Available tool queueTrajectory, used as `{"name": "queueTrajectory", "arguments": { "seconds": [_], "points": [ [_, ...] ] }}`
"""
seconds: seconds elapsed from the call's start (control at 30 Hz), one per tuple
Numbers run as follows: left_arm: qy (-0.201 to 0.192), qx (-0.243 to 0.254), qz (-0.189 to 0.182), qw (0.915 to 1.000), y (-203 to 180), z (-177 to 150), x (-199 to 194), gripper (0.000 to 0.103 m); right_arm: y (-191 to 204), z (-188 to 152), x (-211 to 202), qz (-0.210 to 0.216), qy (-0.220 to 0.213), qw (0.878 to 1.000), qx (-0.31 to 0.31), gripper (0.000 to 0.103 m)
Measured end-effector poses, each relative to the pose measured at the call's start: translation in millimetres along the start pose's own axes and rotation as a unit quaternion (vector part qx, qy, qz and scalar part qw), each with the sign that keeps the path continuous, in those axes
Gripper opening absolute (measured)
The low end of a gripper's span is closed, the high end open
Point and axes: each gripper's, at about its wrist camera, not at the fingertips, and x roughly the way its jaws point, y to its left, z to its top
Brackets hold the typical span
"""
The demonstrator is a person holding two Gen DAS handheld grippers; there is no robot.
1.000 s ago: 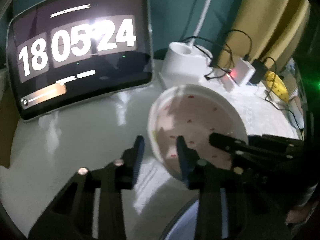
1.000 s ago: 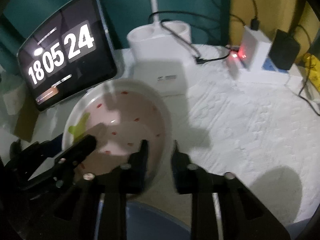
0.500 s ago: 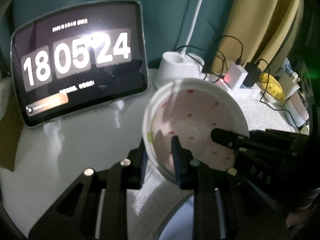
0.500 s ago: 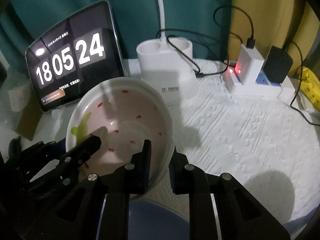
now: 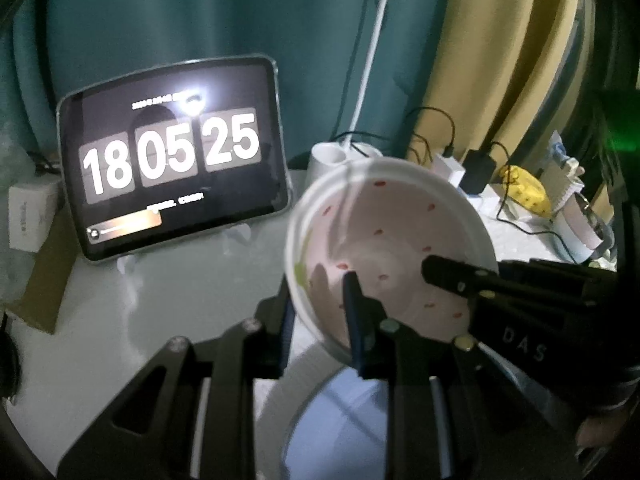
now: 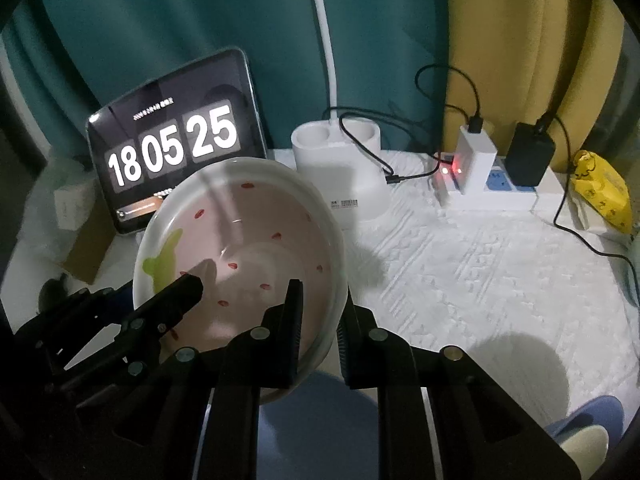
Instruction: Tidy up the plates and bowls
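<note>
A: Start at the left. What stands there?

B: A dark rectangular tablet with a grey frame [image 6: 176, 148], propped upright against the teal curtain [image 6: 160, 20] and showing a white flip clock. A small white box [image 5: 28, 216] sits further left of it, over a brown cardboard piece [image 5: 44, 280].

A: And the bowl?

B: The white ceramic bowl with a pink inside and red specks [image 6: 248, 256] is in the middle, in front of the tablet, tilted and clear of the table. Both tools grip it. The left gripper [image 5: 320, 300] is clamped on the bowl's left rim, one finger outside the wall, the other inside. Its jaws have just been closing, with the rim between them.

A: The other one?

B: The right gripper [image 6: 320, 312] is clamped on the right rim in the same way, one finger inside, one outside.

A: What is under the bowl?

B: A pale blue plate with a white rim [image 5: 340, 420], directly below it, apart from it.

A: Further right?

B: A white lamp base with two round wells [image 6: 340, 168], its thin white neck rising. Then a white power strip [image 6: 500, 188] with a white charger and a black adapter [image 6: 530, 158] plugged in, black cables trailing over the white textured tablecloth [image 6: 460, 264]. At the far right lies a yellow packet [image 6: 604, 192].
</note>
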Motion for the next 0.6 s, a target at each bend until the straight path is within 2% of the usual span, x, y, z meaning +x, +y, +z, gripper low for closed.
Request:
{"name": "queueTrajectory", "arguments": {
  "seconds": [0.6],
  "points": [
    [-0.025, 0.009, -0.011, 0.9996, -39, -11, -52, 0.023, -14, -18, -67, 0.01, -0.039, 0.999, 0.005, 0.017]
  ]
}}
